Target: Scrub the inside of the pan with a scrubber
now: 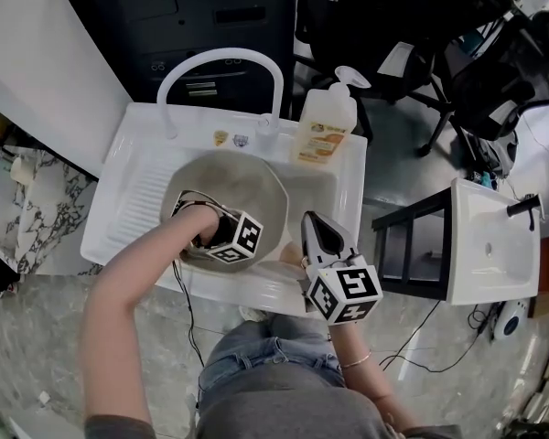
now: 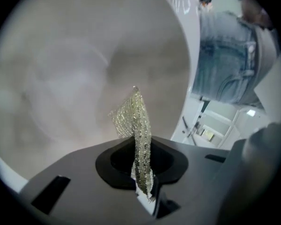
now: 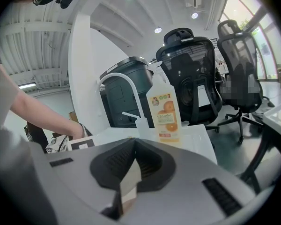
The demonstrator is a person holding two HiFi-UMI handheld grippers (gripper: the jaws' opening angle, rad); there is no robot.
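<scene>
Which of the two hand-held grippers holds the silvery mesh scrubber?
The left hand-held gripper: its jaws are shut on the silvery mesh scrubber inside the grey round pan. The right hand-held gripper is outside it.

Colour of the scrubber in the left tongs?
Silvery, glittery mesh with a faint yellow-green tint. The scrubber shows best in the left gripper view.

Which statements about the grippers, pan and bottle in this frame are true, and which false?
1. The left gripper is shut on a mesh scrubber. True.
2. The left gripper is outside the sink. False: it is down inside the pan, which sits in the sink.
3. An orange-labelled bottle stands on the sink's back edge. True.
4. The right gripper is inside the pan. False: it is outside, closed on a thin pale edge at the pan's right rim.
</scene>
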